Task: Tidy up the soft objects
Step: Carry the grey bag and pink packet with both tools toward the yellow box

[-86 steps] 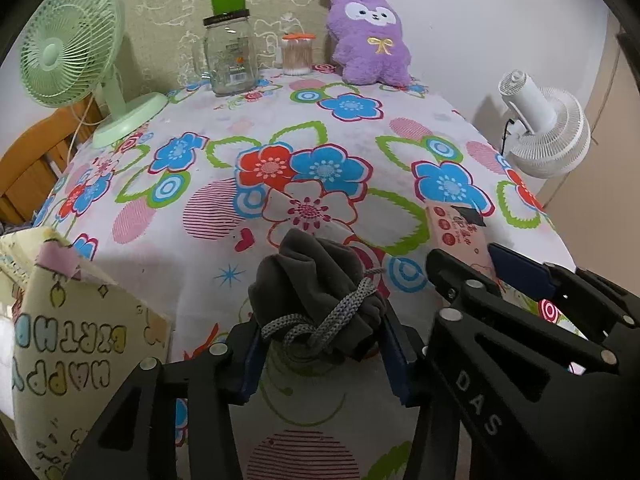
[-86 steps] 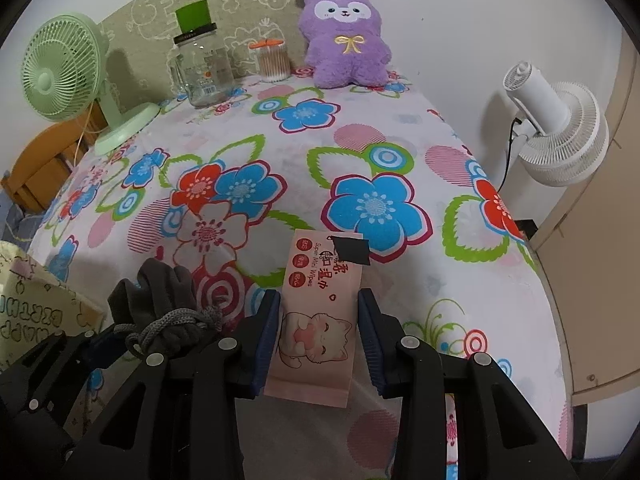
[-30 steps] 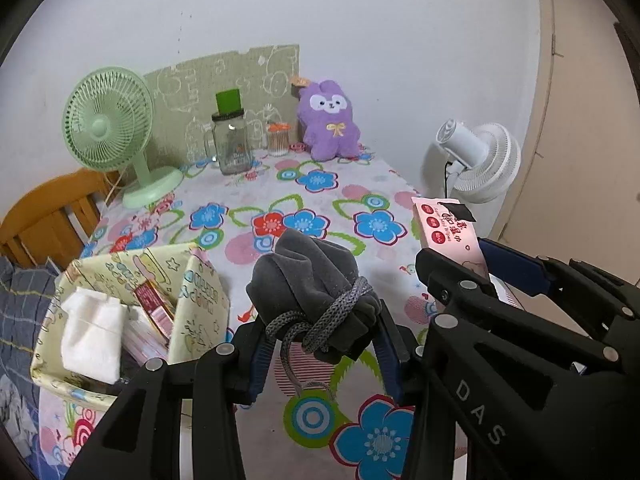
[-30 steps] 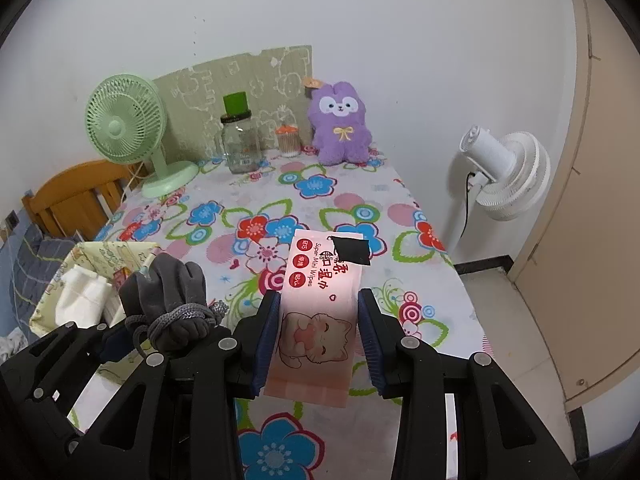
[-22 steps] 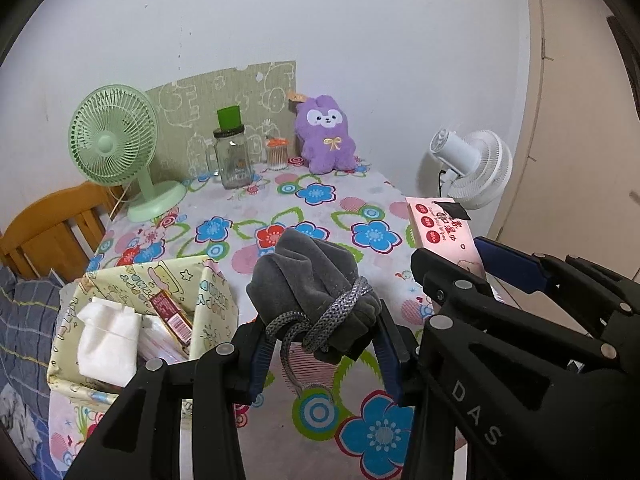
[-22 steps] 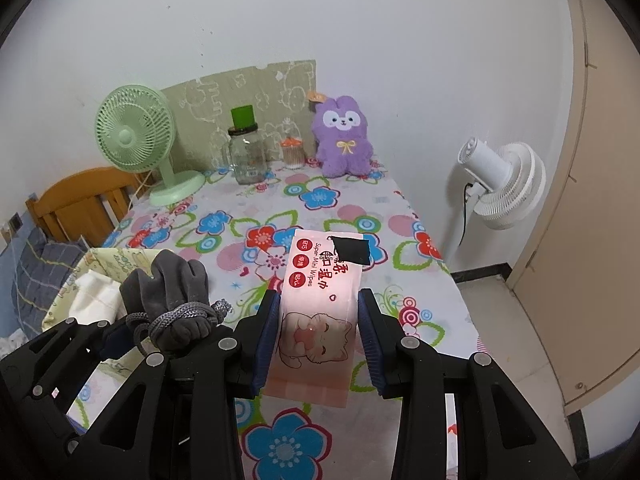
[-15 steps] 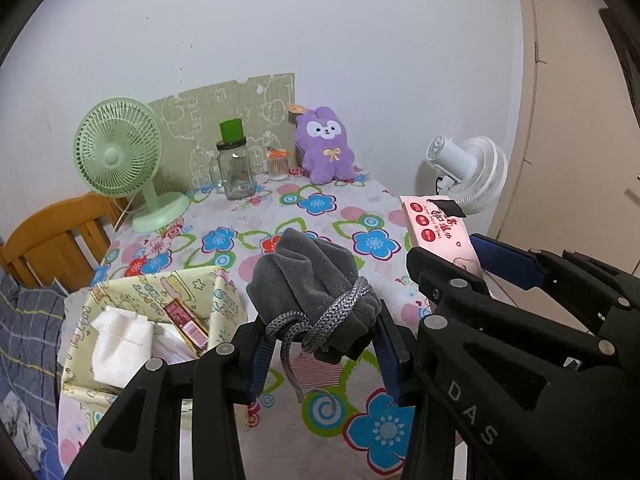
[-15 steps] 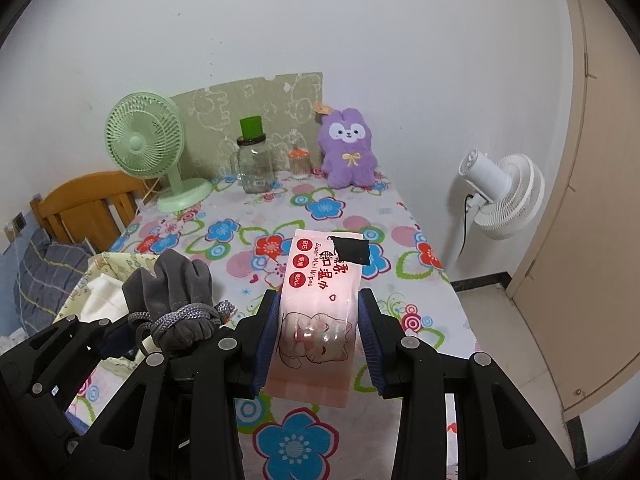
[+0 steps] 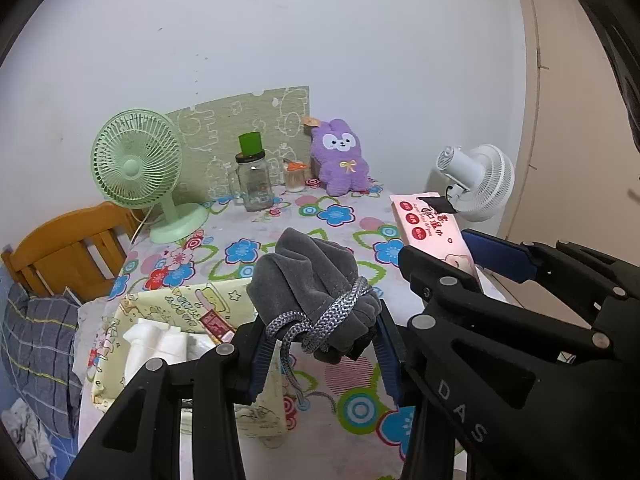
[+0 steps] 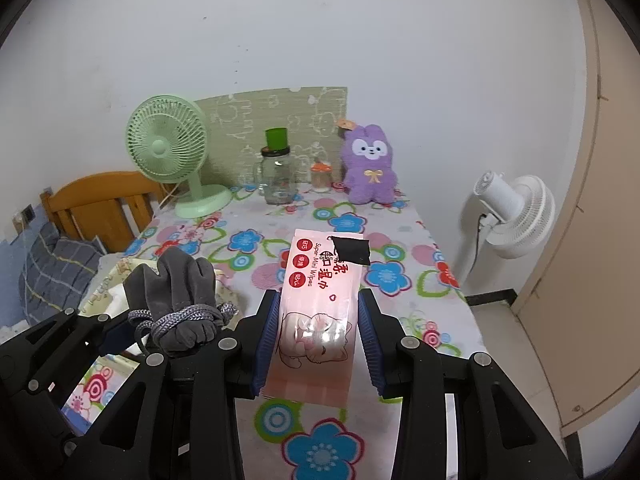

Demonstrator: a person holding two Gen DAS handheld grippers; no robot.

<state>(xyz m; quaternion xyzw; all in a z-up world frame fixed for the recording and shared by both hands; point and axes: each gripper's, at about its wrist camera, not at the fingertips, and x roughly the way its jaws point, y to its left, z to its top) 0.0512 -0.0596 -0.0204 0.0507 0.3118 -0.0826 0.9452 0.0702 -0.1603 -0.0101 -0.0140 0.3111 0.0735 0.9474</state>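
Note:
My left gripper (image 9: 320, 344) is shut on a grey drawstring pouch (image 9: 308, 280), held in the air above the flowered table (image 9: 352, 400). A grey cord is knotted round the pouch and one end dangles. My right gripper (image 10: 318, 336) is shut on a pink pack of wet wipes (image 10: 320, 300), also off the table. Each gripper shows in the other's view: the pouch (image 10: 180, 296) at the left, the pack (image 9: 430, 232) at the right. A yellow paper box (image 9: 168, 320) with white tissue packs stands below and left of the pouch.
At the table's far end stand a green fan (image 9: 140, 176), a glass jar (image 9: 254, 184) with a green cap, a small orange-lidded jar (image 9: 295, 176) and a purple plush (image 9: 340, 162). A white fan (image 10: 516, 216) is at the right, a wooden chair (image 9: 64, 248) at the left.
Both grippers have risen and drawn back from the table with the pouch and the pack still in them. The yellow box has come further into view under the left gripper.

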